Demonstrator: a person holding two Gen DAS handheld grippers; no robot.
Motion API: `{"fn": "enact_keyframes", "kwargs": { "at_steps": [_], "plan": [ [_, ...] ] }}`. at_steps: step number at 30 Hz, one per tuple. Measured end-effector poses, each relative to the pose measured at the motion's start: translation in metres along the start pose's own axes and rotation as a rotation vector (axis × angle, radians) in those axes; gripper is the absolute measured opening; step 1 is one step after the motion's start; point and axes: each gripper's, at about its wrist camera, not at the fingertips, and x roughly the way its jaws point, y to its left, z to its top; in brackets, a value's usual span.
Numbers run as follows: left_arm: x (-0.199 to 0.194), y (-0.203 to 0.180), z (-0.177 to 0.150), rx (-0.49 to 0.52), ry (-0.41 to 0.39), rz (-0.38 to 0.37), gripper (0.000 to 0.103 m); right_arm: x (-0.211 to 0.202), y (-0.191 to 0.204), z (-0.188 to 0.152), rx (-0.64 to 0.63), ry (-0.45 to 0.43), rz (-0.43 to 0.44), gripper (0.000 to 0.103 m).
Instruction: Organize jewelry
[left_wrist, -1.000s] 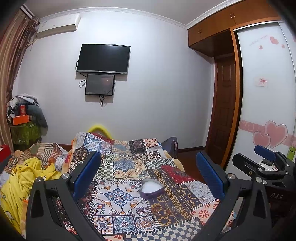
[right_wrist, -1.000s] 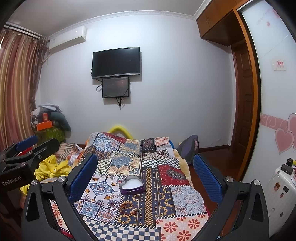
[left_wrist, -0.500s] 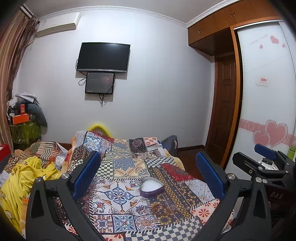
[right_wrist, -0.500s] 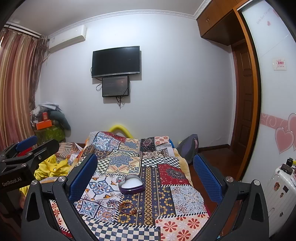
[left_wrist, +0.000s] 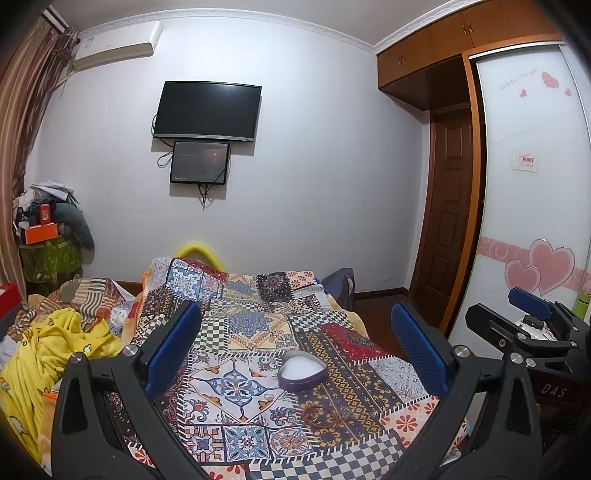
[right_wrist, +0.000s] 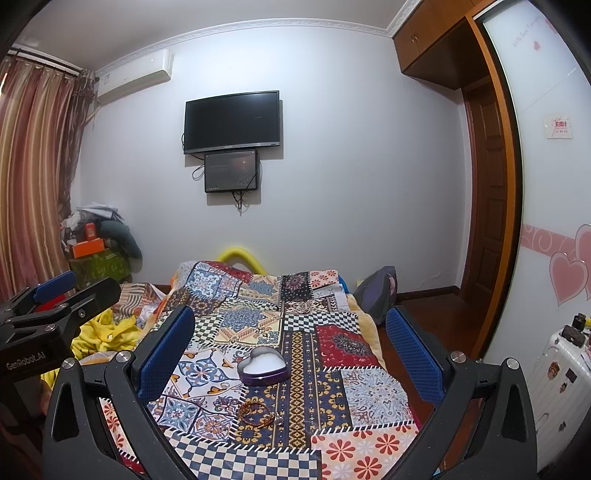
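A purple heart-shaped box (left_wrist: 303, 370) with a white inside lies open on the patchwork bed cover (left_wrist: 251, 325); it also shows in the right wrist view (right_wrist: 263, 365). An orange beaded bracelet (left_wrist: 319, 412) lies just in front of it, seen too in the right wrist view (right_wrist: 254, 408), with small metal pieces beside it. A small ring (left_wrist: 268, 397) lies to the left of the bracelet. My left gripper (left_wrist: 295, 350) is open and empty above the near bed. My right gripper (right_wrist: 291, 349) is open and empty, held to its right.
Yellow clothing (left_wrist: 48, 354) is piled at the bed's left. A wardrobe with sliding doors (left_wrist: 535, 206) stands at the right, and a white suitcase (right_wrist: 565, 373) beside it. A dark bag (right_wrist: 376, 295) leans at the bed's far right corner. A TV (left_wrist: 207, 110) hangs on the far wall.
Both grippers have tilted slightly down, so more of the near bed cover and the bracelet shows in the left wrist view. Nothing on the bed has moved.
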Motion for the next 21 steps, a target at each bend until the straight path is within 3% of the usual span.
{"fn": "enact_keyframes", "kwargs": {
  "at_steps": [13,21],
  "plan": [
    [0.005,0.002,0.000,-0.006,0.012,0.005,0.103,0.006,0.000,-0.002,-0.005,0.017,-0.002,0.103],
    [0.029,0.010,-0.007,-0.011,0.067,0.003,0.103,0.024,-0.006,-0.011,-0.004,0.063,-0.015,0.103]
  ]
}}
